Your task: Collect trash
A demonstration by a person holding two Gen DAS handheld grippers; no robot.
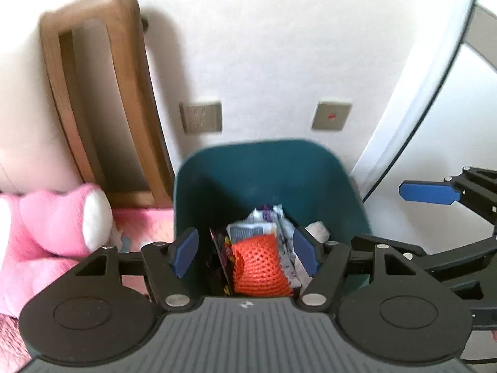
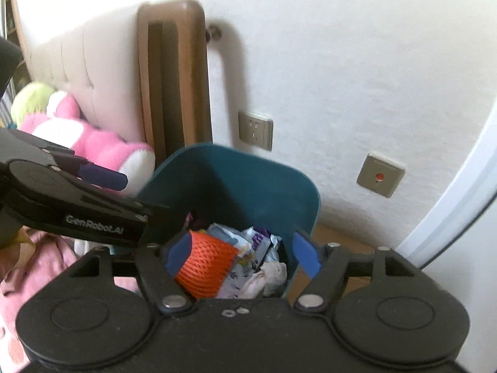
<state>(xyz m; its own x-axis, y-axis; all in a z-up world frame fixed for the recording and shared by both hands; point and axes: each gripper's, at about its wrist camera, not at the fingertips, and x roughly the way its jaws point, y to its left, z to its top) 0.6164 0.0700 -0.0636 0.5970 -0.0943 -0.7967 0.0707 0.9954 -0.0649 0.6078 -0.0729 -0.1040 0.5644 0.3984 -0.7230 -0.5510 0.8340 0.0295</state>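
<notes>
Left-wrist view: the left tool (image 1: 245, 250) fills the lower frame, its blue pads (image 1: 185, 252) spread apart with nothing pressed between them. Behind the gap, at centre, stands a dark teal bin (image 1: 267, 168) against a white wall (image 1: 279, 46). Inside the bin lies the trash: an orange foam net (image 1: 261, 267) in the foreground, printed wrappers (image 1: 264, 217) behind it, and crumpled white paper (image 1: 318, 230) to its right. The right tool (image 1: 428, 191) enters from the right edge, one blue pad visible, above the bin's right rim.

Right-wrist view: the right tool (image 2: 243, 256) occupies the lower frame, jaws likewise apart and holding nothing. The orange foam net (image 2: 205, 267) appears just beside the left pad but lies in the bin (image 2: 248, 174) below; whether it touches the pad cannot be told. The left tool (image 2: 102, 177) reaches in from the left edge over the bin's left rim.

Surroundings: a wooden bed frame post (image 1: 102, 99) at upper left, a pink plush toy (image 1: 56, 220) on the bed at left, a wall socket (image 1: 201, 116) and a switch plate (image 1: 331, 115) above the bin.
</notes>
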